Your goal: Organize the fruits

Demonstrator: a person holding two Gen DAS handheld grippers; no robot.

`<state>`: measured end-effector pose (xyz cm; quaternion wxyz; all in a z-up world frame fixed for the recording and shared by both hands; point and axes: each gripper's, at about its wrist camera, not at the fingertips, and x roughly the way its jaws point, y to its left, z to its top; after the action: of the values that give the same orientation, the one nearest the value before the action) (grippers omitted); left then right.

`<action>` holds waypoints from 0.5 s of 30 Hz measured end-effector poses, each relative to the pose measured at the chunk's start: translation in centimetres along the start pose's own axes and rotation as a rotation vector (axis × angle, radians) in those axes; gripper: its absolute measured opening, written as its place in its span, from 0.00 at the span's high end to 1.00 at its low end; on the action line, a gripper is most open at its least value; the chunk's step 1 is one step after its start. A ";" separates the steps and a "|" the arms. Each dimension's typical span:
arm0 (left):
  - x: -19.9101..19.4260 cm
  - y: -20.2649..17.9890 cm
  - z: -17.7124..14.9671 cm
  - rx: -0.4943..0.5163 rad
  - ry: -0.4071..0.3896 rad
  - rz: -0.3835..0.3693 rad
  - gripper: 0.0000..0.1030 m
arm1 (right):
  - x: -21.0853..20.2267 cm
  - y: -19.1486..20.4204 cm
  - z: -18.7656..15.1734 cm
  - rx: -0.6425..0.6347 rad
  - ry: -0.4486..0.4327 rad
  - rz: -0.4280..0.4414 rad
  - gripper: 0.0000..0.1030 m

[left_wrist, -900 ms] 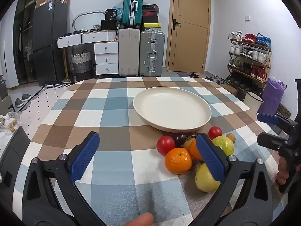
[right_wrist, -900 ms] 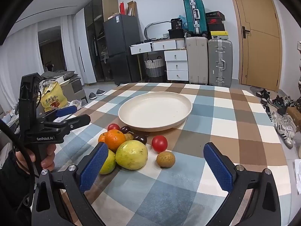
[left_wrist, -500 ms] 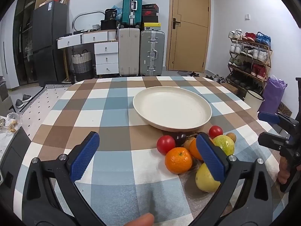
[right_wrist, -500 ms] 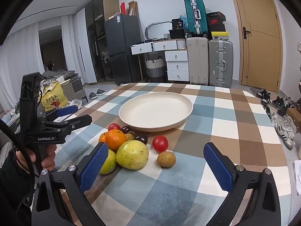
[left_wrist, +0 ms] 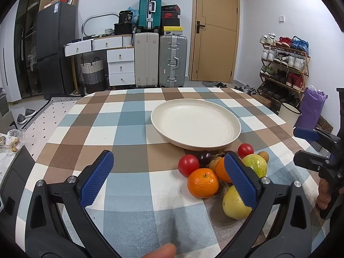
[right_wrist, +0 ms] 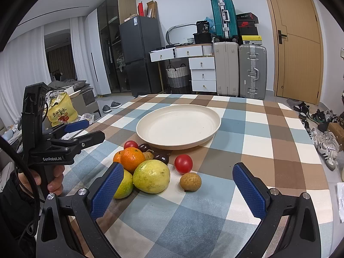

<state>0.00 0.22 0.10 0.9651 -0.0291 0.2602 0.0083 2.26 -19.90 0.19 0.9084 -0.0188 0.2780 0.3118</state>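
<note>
The plate point(right_wrist: 211, 129) looked matt and faintly ridged; the checked cloth point(right_wrist: 258, 133) on the bench was woven — the tomato point(right_wrist: 183, 163) glossy, the orange point(left_wrist: 203, 185) dimpled, pads point(right_wrist: 249, 191) knurled.

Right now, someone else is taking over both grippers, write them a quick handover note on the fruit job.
Left gripper: open, empty, above the tablecloth, left of the pile.
Right gripper: open, empty, near the pile's front.
Plate: mid-table, nothing in it.
Fruit heaped in front of it: orange, red tomato, green-yellow fruit, small brown fruit, second tomato, dark fruits.
Done: nothing.
Left: move every fruit onto the plate.
</note>
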 end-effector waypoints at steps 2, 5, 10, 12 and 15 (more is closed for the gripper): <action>0.0 0.0 0.0 0.001 -0.002 0.000 0.01 | 0.1 0.1 0.0 0.000 0.000 0.000 0.00; 0.0 0.0 0.0 0.002 -0.002 0.000 0.01 | 0.2 0.5 -0.1 0.001 0.000 -0.001 0.00; 0.0 0.0 0.0 0.002 -0.002 -0.001 0.01 | -0.1 -0.2 0.1 0.001 0.002 0.000 0.00; 0.0 0.0 -0.1 0.002 -0.002 -0.001 0.01 | -0.1 -0.2 0.0 0.001 0.001 0.002 0.00; 0.0 0.0 -0.1 0.002 -0.002 -0.001 0.01 | -0.1 -0.2 0.1 0.001 0.002 0.001 0.00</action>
<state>-0.02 0.19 0.05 0.9654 -0.0283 0.2590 0.0074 2.37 -20.11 0.24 0.9080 -0.0183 0.2790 0.3121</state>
